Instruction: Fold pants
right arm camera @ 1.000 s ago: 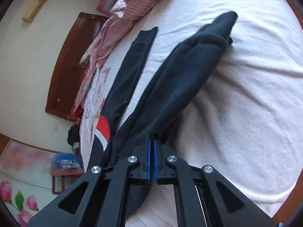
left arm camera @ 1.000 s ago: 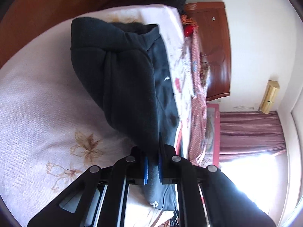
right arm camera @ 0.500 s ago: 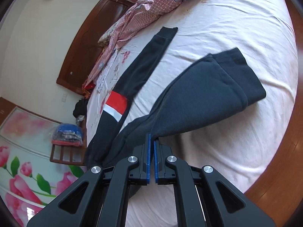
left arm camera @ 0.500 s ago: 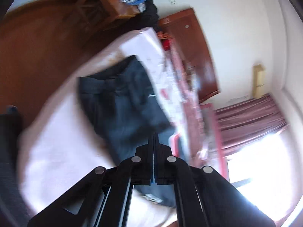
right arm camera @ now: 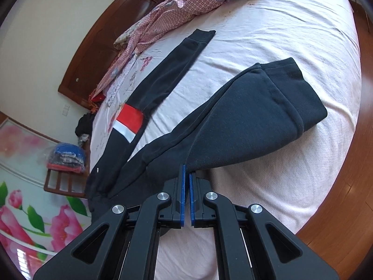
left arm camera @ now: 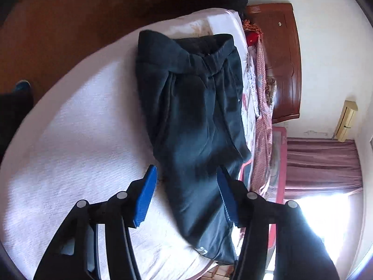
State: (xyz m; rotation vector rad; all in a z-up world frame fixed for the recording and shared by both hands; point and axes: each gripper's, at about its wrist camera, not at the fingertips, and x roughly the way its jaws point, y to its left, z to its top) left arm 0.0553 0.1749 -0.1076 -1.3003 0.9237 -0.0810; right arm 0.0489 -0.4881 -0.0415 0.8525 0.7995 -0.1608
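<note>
The dark pants (left arm camera: 195, 126) lie on the bed (left arm camera: 81, 144), right in front of both tools. The left tool (left arm camera: 186, 186) is opening, pads touching nothing. The right tool (right arm camera: 187, 179) pinches the pants.

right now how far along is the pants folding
Early. The dark pants lie on the bed, legs splayed apart. Left gripper is opening, nothing pinched. Right gripper is shut on the nearer leg. The striped leg is flat; stacking legs and folding remain.

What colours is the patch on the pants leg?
Red above a white stripe, clearest in the right wrist view.
</note>
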